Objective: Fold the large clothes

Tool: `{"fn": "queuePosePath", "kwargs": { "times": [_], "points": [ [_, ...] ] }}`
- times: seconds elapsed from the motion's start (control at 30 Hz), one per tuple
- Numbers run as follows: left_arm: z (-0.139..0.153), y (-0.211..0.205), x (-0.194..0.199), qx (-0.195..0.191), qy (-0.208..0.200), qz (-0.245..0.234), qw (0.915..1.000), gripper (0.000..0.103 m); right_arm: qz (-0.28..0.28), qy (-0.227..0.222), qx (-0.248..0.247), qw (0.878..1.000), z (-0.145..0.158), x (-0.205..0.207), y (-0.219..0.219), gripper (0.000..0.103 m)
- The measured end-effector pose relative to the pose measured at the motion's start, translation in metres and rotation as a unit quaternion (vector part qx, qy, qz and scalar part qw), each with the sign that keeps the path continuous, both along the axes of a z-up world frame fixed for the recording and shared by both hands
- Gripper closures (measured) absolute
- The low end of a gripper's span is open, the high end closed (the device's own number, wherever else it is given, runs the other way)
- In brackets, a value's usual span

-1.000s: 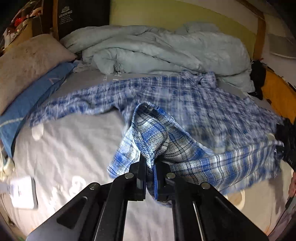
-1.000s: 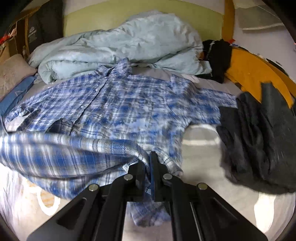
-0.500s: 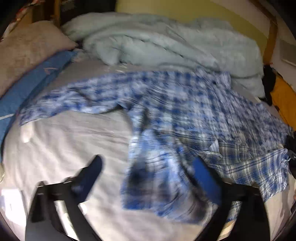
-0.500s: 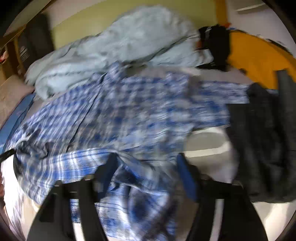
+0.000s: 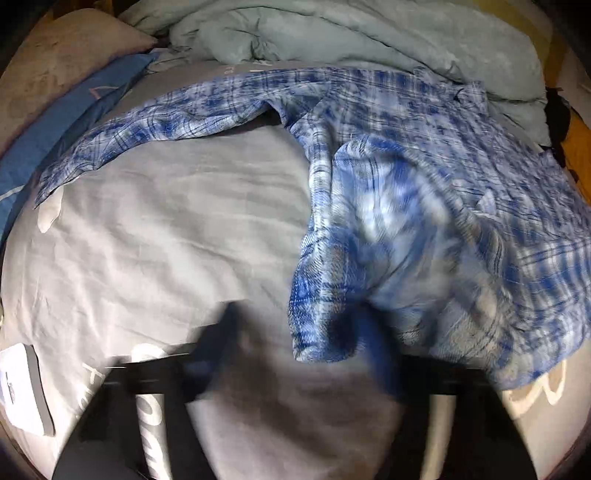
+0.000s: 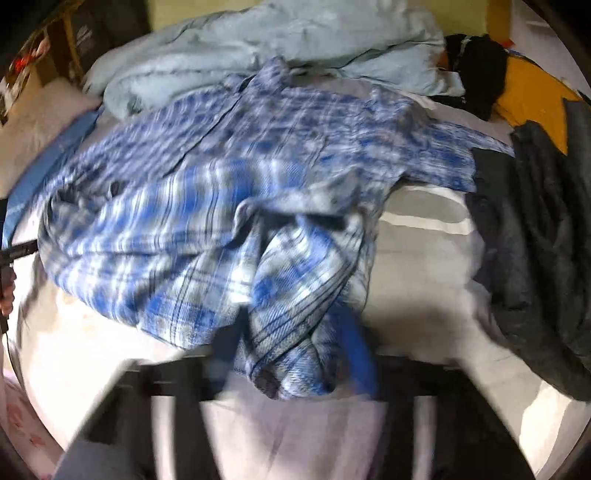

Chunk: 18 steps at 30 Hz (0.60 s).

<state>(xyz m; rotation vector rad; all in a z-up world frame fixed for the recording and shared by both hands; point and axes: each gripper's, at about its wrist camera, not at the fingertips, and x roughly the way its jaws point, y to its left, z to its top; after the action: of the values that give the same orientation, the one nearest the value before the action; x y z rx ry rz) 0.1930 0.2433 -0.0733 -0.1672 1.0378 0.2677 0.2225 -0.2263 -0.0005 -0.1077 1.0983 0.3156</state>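
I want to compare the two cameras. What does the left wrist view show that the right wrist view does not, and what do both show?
Only the left wrist view shows the shirt's long sleeve stretched over the grey sheet and a white device at the edge. Only the right wrist view shows the dark grey garment and the yellow cloth. Both share the blue plaid shirt and the pale blue duvet.

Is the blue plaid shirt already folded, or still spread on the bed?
Mostly spread: the plaid shirt lies open, only its lower hem bunched upward.
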Motion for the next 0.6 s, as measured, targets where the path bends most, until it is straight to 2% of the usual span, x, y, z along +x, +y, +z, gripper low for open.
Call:
{"fn": "queuePosePath", "kwargs": {
  "times": [0.03,0.07,0.1,0.17,0.23,0.3,0.37,0.43,0.5,0.57,0.6],
  "points": [
    [0.005,-0.002,-0.001,0.007,-0.003,0.005,1.0000,0.099,-0.003,-0.006,-0.013,1.000,-0.002,0.001,0.002,0.097],
    [0.015,-0.003,-0.005,0.017,-0.016,0.013,0.9996,0.100,-0.017,-0.019,-0.028,0.999,-0.001,0.003,0.002,0.097],
    [0.030,-0.004,-0.014,0.026,-0.044,0.020,0.9985,0.100,-0.037,-0.028,-0.017,0.999,0.005,0.004,-0.004,0.097],
    [0.061,-0.006,-0.032,0.040,-0.082,0.030,0.9954,0.100,-0.078,-0.044,0.044,0.995,0.027,0.003,-0.026,0.098],
    [0.086,-0.004,-0.052,0.017,-0.098,0.041,0.9942,0.100,-0.096,-0.063,0.089,0.989,0.056,-0.002,-0.045,0.099],
    [0.102,-0.008,-0.077,0.009,-0.111,0.049,0.9925,0.101,-0.105,-0.087,0.078,0.988,0.076,-0.012,-0.052,0.099],
    [0.109,-0.015,-0.101,0.037,-0.113,0.052,0.9915,0.101,-0.114,-0.091,0.048,0.988,0.090,-0.021,-0.056,0.099],
    [0.097,-0.019,-0.116,0.037,-0.089,0.037,0.9946,0.100,-0.112,-0.062,0.047,0.991,0.089,-0.027,-0.066,0.099],
    [0.066,-0.019,-0.117,0.031,-0.036,0.032,0.9983,0.100,-0.112,-0.023,0.034,0.993,0.071,-0.029,-0.071,0.099],
    [0.024,-0.017,-0.106,0.010,0.039,0.036,0.9986,0.100,-0.112,0.035,-0.003,0.993,0.035,-0.025,-0.068,0.099],
    [0.012,-0.017,-0.102,0.008,0.058,0.033,0.9977,0.100,-0.115,0.059,-0.024,0.991,0.019,-0.023,-0.065,0.099]
  ]
}}
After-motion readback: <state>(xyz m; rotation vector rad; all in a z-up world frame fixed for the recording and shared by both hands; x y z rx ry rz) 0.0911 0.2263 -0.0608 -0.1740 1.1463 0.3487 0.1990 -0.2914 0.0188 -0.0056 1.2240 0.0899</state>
